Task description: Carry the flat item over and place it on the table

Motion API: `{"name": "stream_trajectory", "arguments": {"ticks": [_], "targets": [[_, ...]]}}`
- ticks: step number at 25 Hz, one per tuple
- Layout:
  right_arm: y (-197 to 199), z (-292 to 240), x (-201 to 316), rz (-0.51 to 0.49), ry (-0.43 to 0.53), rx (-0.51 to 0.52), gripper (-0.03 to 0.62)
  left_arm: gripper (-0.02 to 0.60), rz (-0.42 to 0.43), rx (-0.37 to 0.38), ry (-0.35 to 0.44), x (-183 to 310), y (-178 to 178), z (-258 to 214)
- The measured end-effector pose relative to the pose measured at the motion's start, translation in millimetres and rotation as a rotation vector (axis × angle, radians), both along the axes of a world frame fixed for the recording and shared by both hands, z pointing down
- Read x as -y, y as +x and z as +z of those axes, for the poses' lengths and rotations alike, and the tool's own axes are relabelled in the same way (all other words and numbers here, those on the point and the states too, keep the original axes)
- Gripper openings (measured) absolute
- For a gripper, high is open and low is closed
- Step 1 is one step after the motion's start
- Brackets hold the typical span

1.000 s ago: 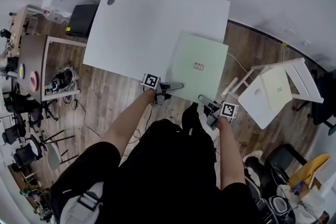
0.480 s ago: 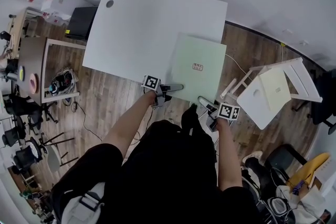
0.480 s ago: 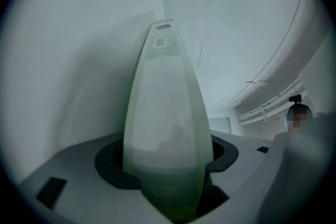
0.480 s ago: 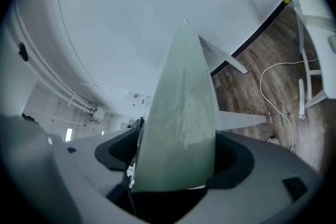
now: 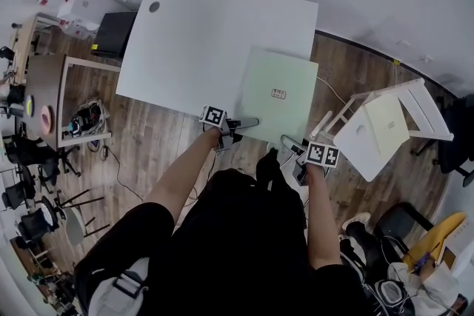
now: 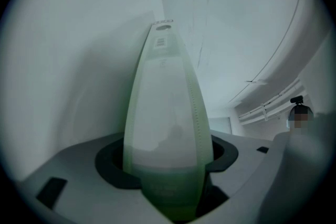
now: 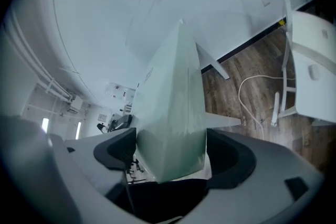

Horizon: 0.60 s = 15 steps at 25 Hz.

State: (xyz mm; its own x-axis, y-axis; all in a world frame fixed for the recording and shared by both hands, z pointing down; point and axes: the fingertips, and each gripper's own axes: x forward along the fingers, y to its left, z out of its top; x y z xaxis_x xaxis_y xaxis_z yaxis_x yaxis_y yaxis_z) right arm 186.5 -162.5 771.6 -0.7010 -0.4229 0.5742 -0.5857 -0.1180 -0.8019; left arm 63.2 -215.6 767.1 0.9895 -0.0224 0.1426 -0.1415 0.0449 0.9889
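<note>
A pale green flat board [image 5: 278, 96] lies on the white table [image 5: 200, 41], its right part overhanging the table's right edge. My left gripper [image 5: 248, 122] is shut on the board's near edge; in the left gripper view the board [image 6: 163, 123] fills the gap between the jaws [image 6: 165, 165]. My right gripper [image 5: 289, 143] is at the board's near right corner. Its jaws have just been opening, and the board's corner [image 7: 173, 113] still sits between them [image 7: 170, 160] with the pads drawn back from it.
A white chair [image 5: 385, 126] stands on the wood floor just right of the board, with a white cable [image 7: 252, 92] lying beside it. A black box [image 5: 115, 27] sits at the table's far left corner. A low shelf unit [image 5: 67, 96] with clutter stands at the left.
My right gripper has tipped downward at the board's near corner and its jaws have spread. The left gripper and the board have stayed put.
</note>
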Motion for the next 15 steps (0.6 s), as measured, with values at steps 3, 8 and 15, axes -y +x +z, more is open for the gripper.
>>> {"name": "stream_trajectory", "arguments": {"ticks": [3,8,15], "targets": [[13.5,-0.4,4.2,0.030,0.035,-0.098,0.389,0.311,0.024,0.030,0.047,2.3,-5.2,2.6],[20.6,8.2,21.3,0.097,0.042,-0.077,0.388,0.310,0.007,0.031,0.034,4.7,-2.0,4.4],[10.1,16.5,38.3,0.108,0.057,-0.091,0.388,0.305,0.047,0.053,0.062,3.9,-1.0,5.4]]}}
